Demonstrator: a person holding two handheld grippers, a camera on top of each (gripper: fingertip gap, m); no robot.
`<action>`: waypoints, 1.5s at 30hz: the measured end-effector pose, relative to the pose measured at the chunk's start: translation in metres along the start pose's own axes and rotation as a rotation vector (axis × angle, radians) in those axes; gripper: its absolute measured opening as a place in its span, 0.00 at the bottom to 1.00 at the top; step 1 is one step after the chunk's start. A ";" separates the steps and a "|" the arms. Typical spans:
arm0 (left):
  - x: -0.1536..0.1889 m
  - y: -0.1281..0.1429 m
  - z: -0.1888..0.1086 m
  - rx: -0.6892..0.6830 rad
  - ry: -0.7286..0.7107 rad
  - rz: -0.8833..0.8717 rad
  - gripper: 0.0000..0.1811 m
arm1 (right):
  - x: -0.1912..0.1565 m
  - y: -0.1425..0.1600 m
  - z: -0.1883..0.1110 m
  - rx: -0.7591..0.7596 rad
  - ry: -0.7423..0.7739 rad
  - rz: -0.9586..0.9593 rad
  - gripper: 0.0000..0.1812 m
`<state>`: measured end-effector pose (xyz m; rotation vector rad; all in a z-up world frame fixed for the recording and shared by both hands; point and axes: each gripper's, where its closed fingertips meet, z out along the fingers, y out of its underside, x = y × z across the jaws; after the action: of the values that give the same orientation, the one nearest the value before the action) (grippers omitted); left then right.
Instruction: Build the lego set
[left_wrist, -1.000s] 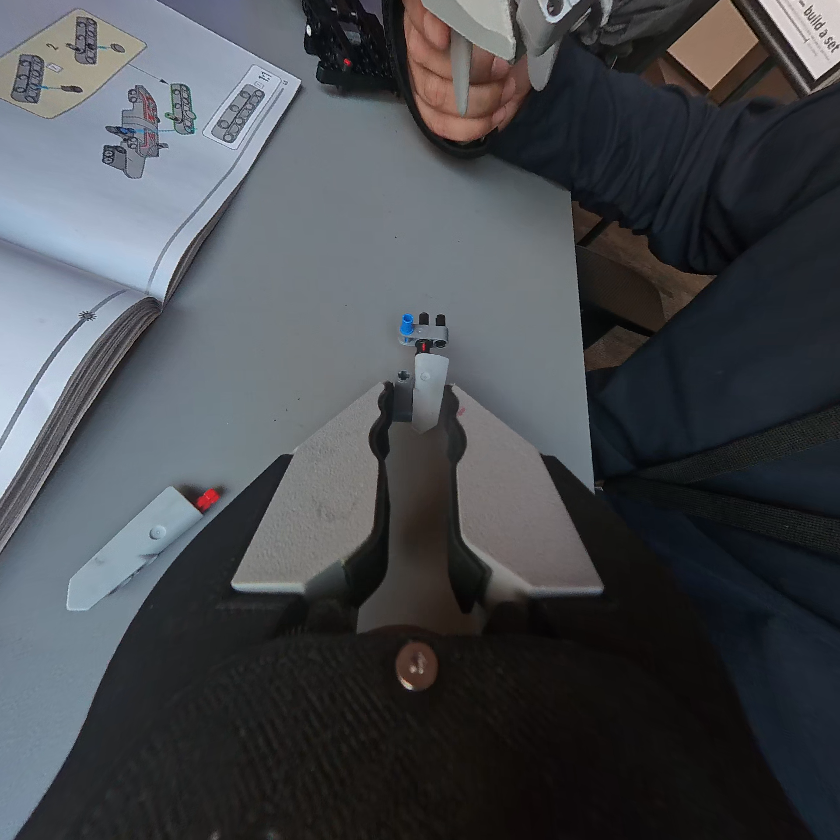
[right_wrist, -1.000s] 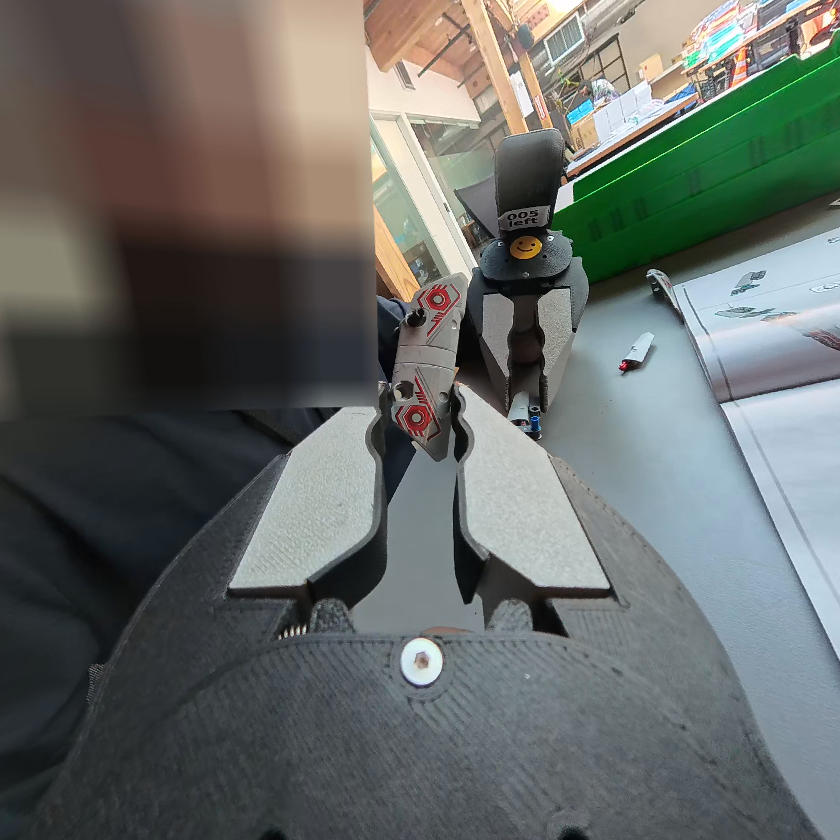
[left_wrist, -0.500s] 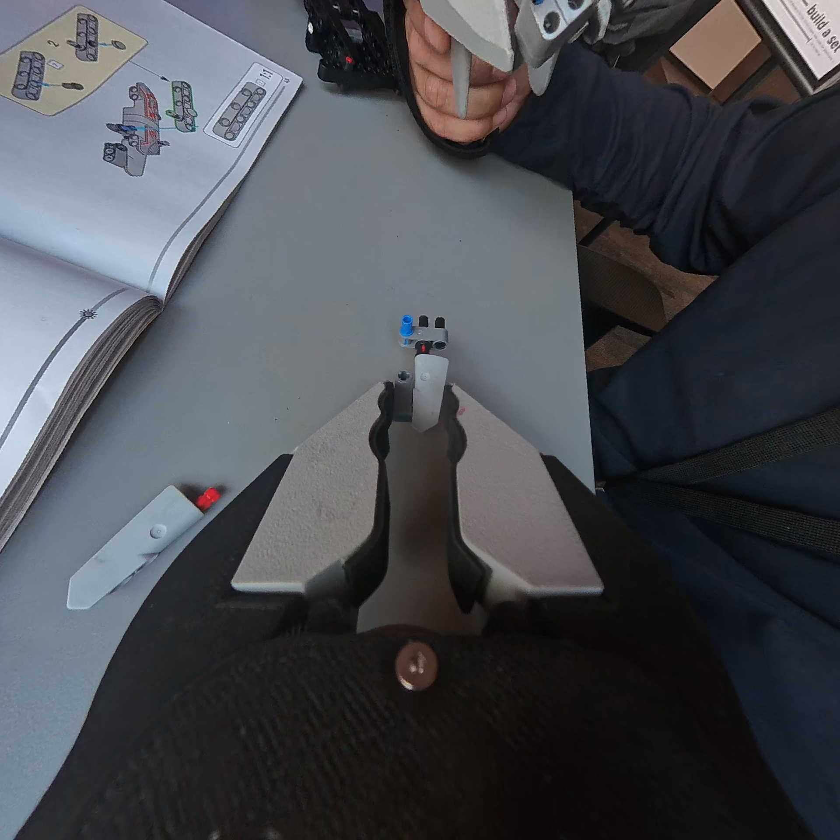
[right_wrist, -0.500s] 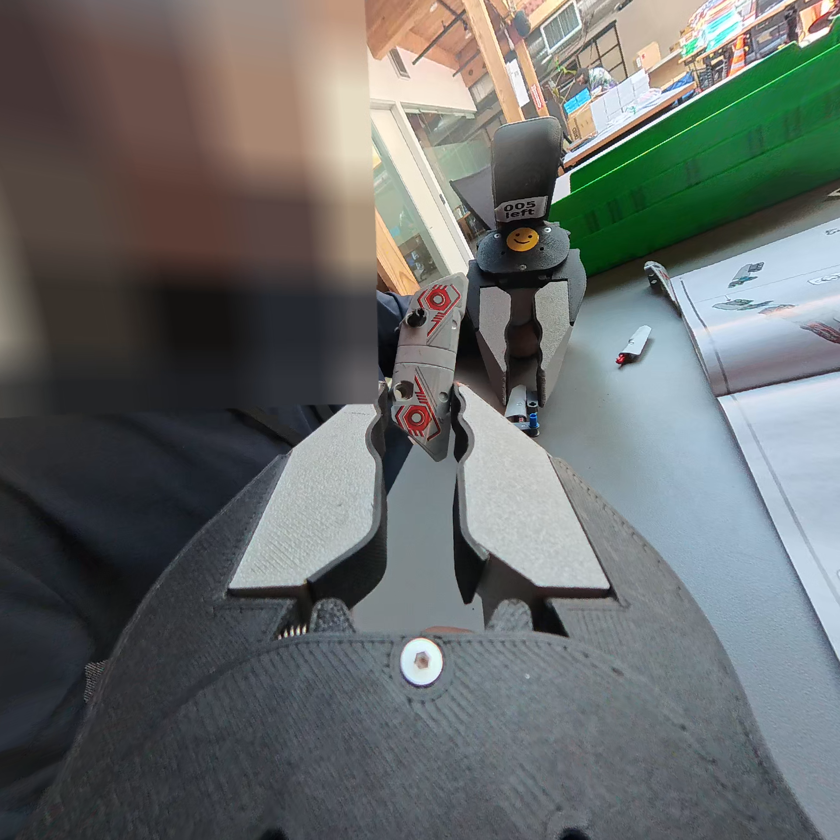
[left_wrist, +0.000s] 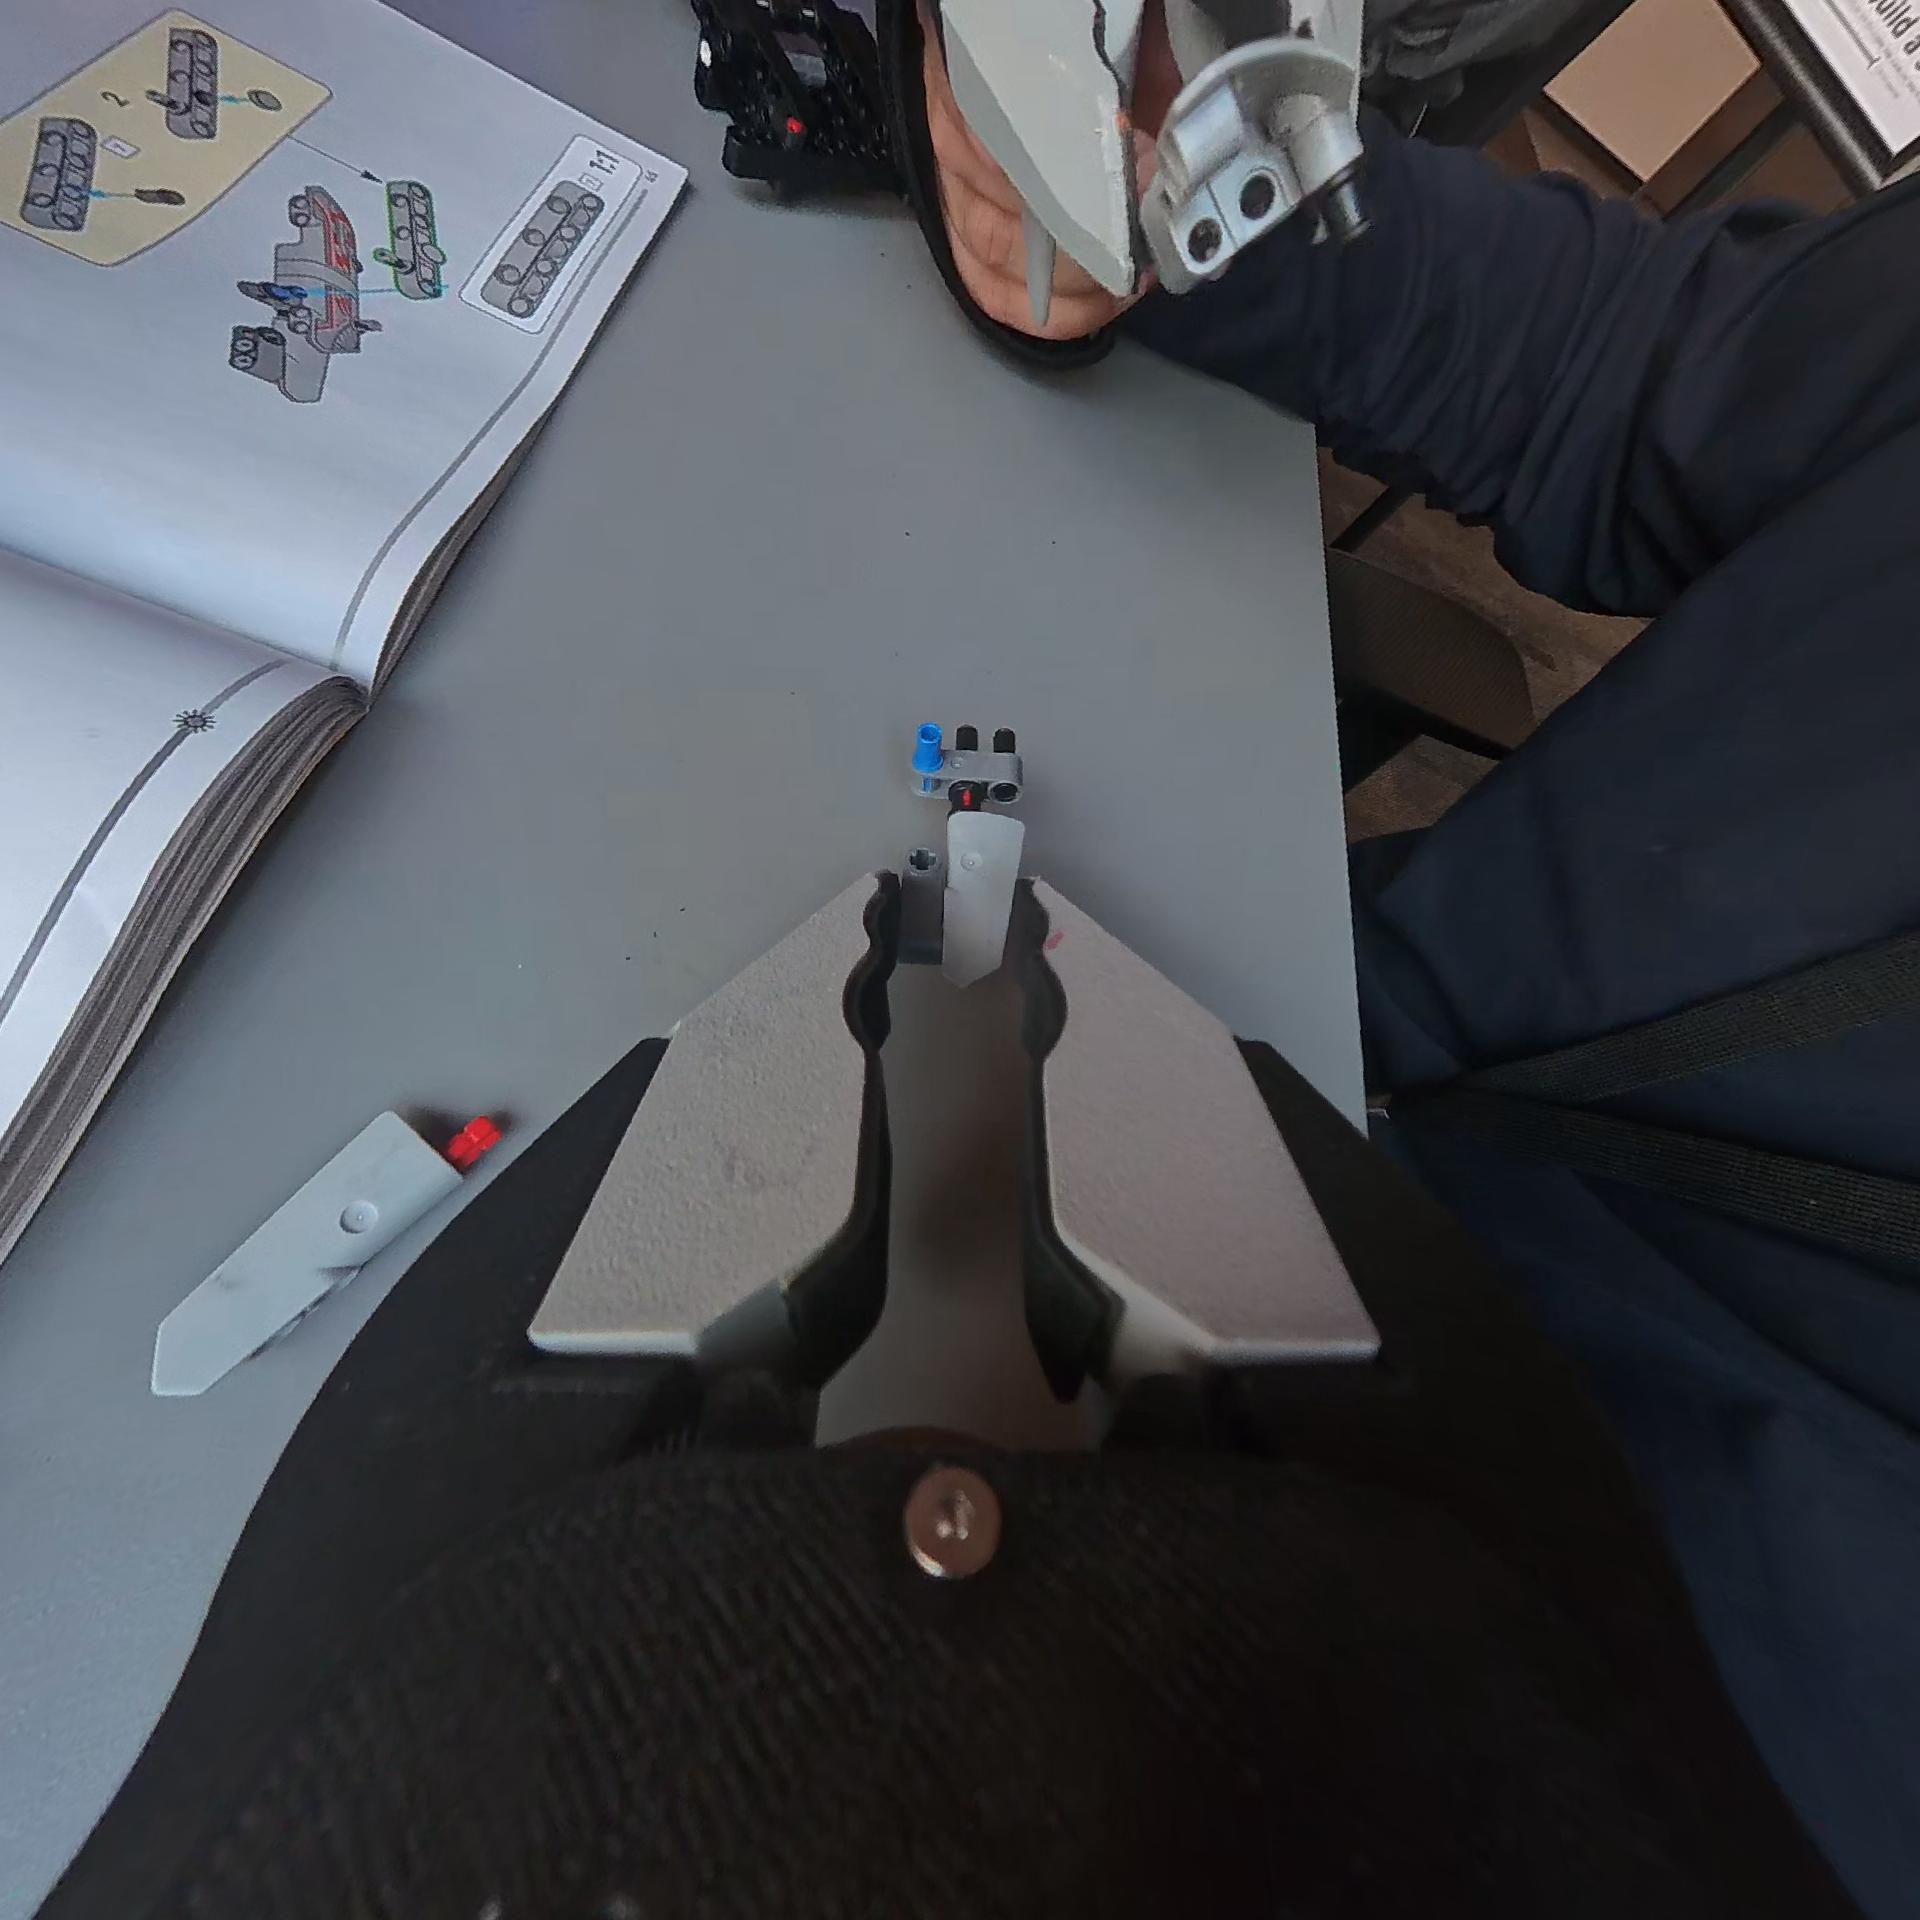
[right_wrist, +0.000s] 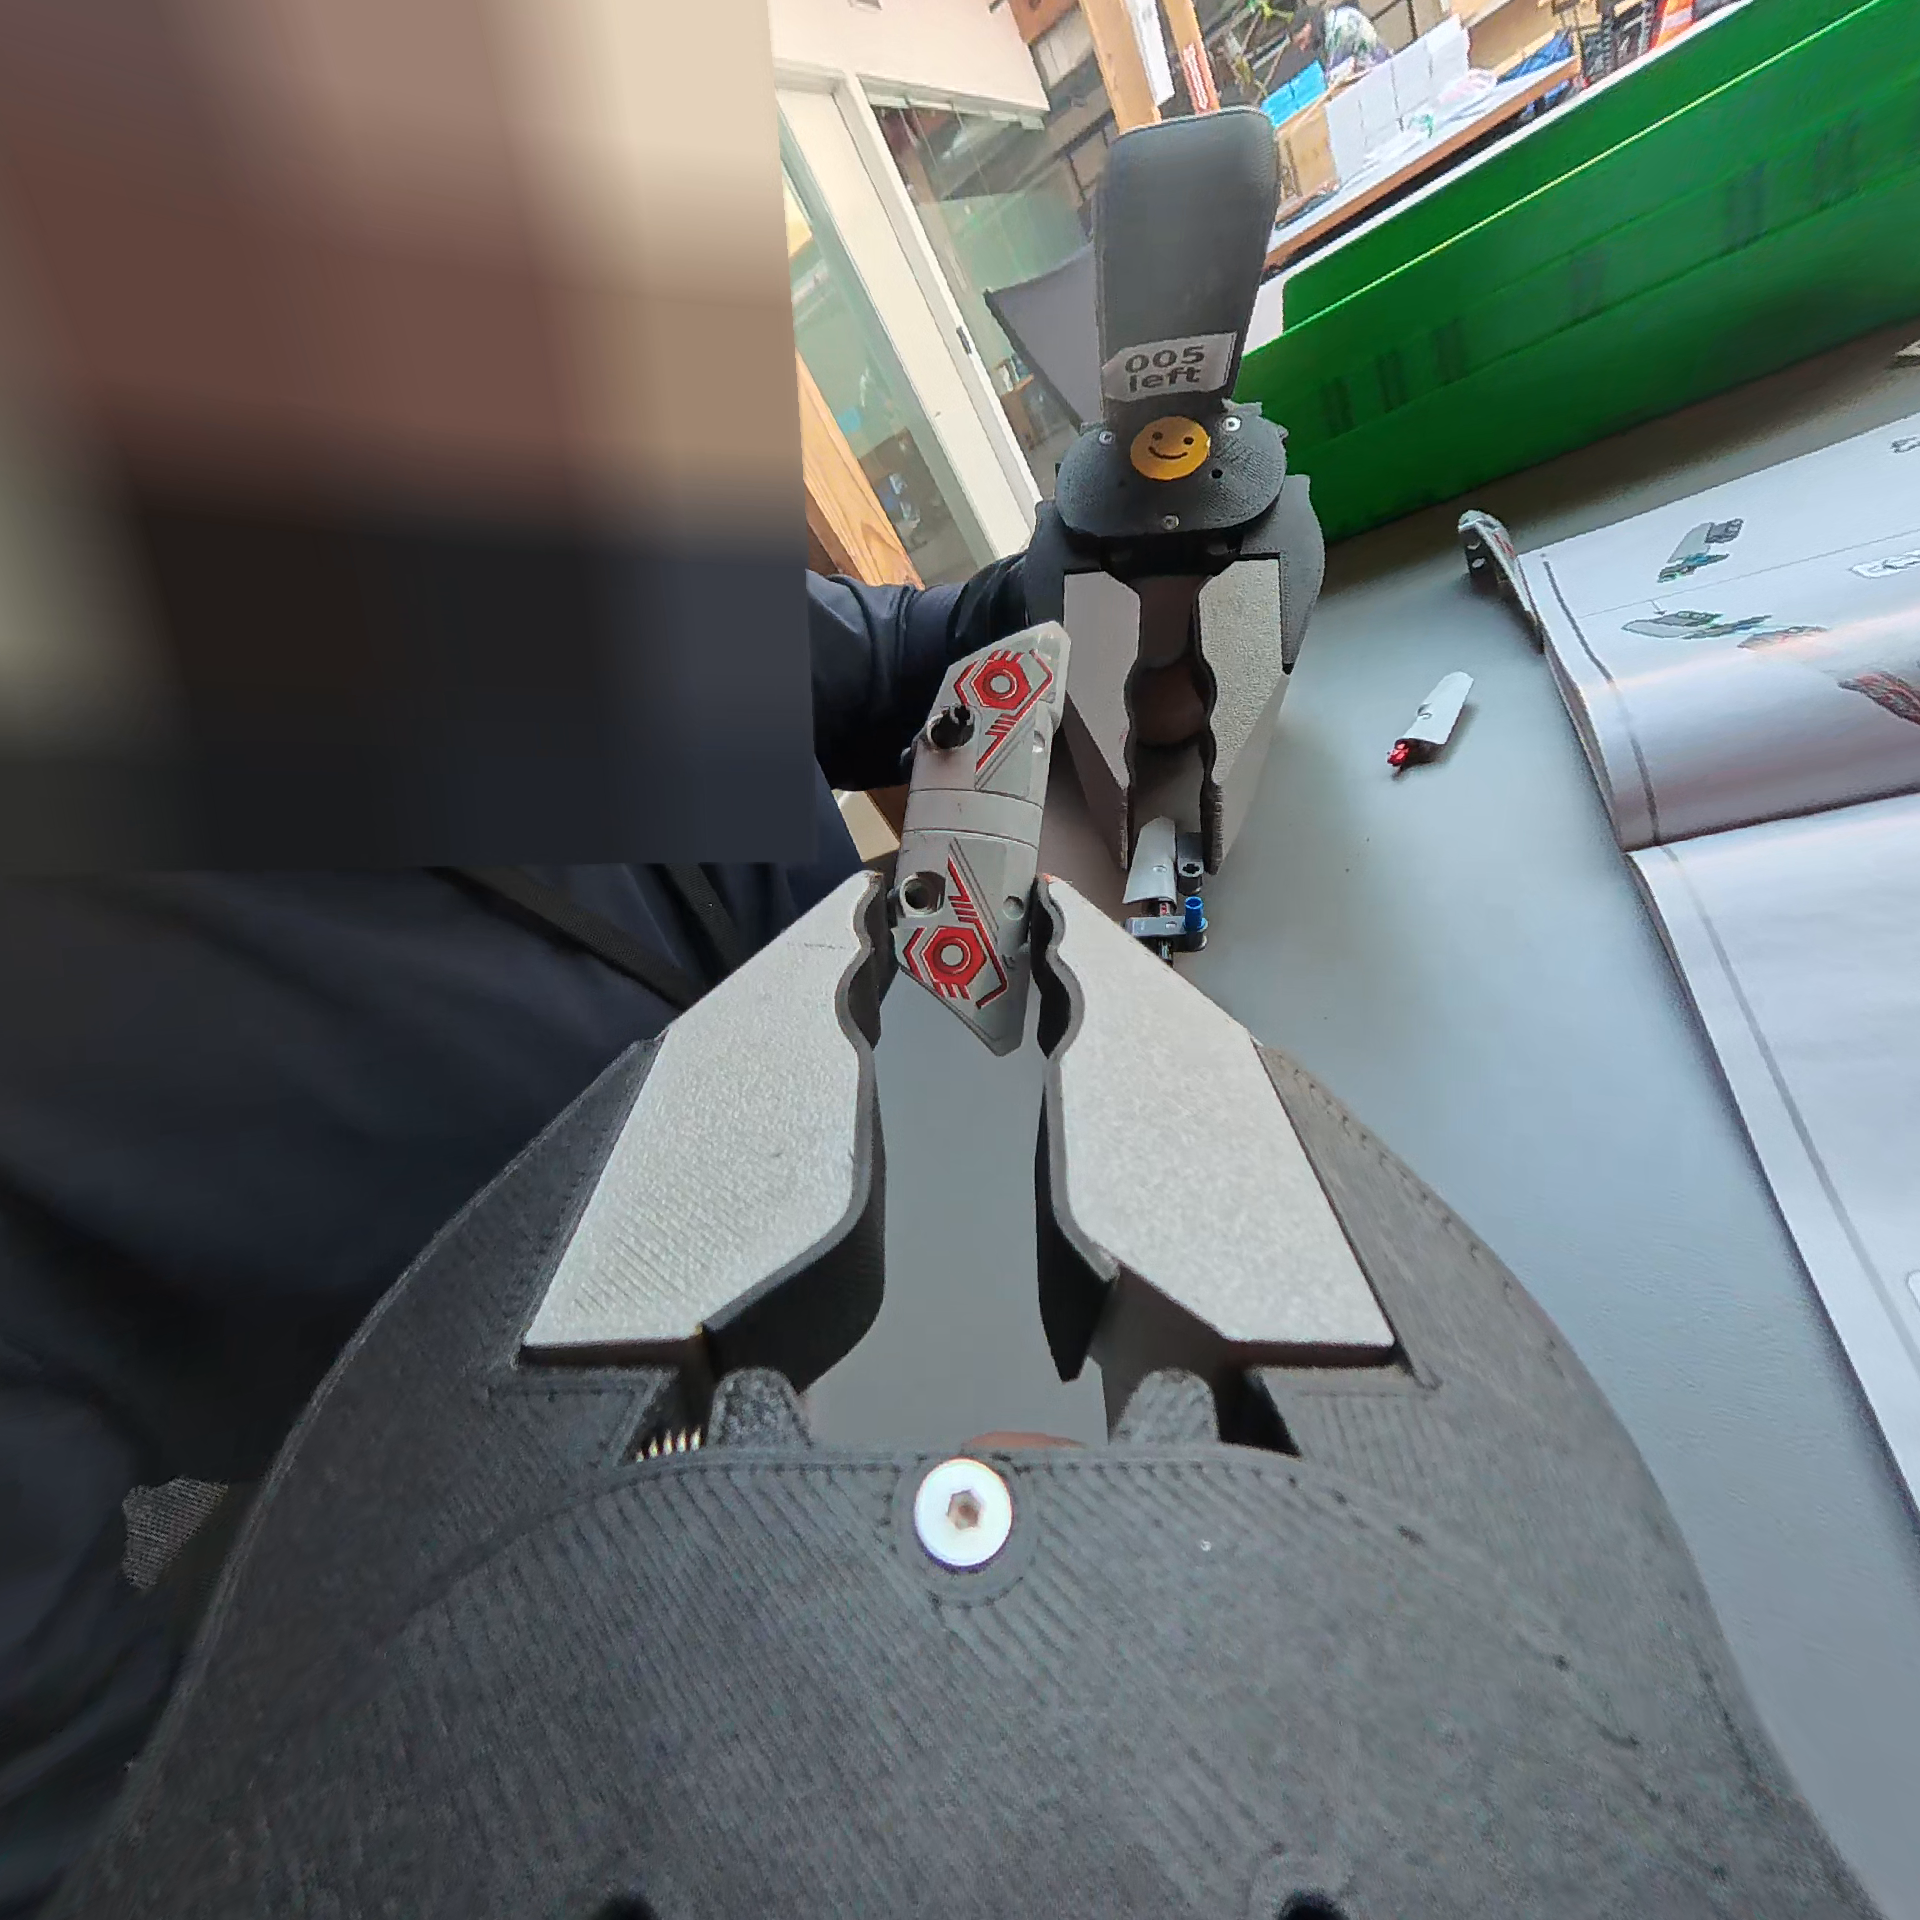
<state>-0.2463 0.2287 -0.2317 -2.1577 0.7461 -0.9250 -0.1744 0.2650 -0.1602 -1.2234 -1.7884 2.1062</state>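
My left gripper (left_wrist: 961, 920) is shut on a small grey pointed panel (left_wrist: 979, 894) low over the grey table (left_wrist: 727, 582). A short grey beam with a blue pin and black pins (left_wrist: 966, 769) sits at the panel's front end. My right gripper (right_wrist: 956, 940) is shut on a longer grey panel assembly with red hexagon markings (right_wrist: 977, 831), held upright in the air. The left gripper (right_wrist: 1169, 831) stands just behind it. In the left wrist view, the right-hand assembly (left_wrist: 1247, 156) shows at the top, beside a finger (left_wrist: 1029, 135).
An open instruction booklet (left_wrist: 208, 436) lies at the left. A loose grey panel with a red pin (left_wrist: 301, 1247) lies beside my left gripper. A black lego build (left_wrist: 790, 94) sits at the far edge. The table edge (left_wrist: 1340, 831) runs close on the right, by the person's dark sleeve. Green crates (right_wrist: 1558, 312) stand behind. Across from one pair of fingers to the other is roughly 11 centimetres.
My right gripper has moved nearer to the left gripper with its panel assembly still held. The left gripper and its piece have stayed in place.
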 end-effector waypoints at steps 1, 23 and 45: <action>0.000 0.000 0.000 -0.001 -0.001 0.002 0.10 | 0.000 -0.001 0.000 0.003 -0.001 0.001 0.13; 0.000 0.000 0.000 -0.002 0.002 0.001 0.10 | 0.001 0.005 0.003 -0.026 0.009 -0.005 0.13; -0.001 0.000 0.001 -0.006 -0.011 0.002 0.10 | -0.006 -0.025 -0.017 0.171 -0.113 0.120 0.13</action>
<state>-0.2464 0.2293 -0.2325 -2.1648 0.7463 -0.9107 -0.1694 0.2820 -0.1349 -1.2179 -1.5722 2.3833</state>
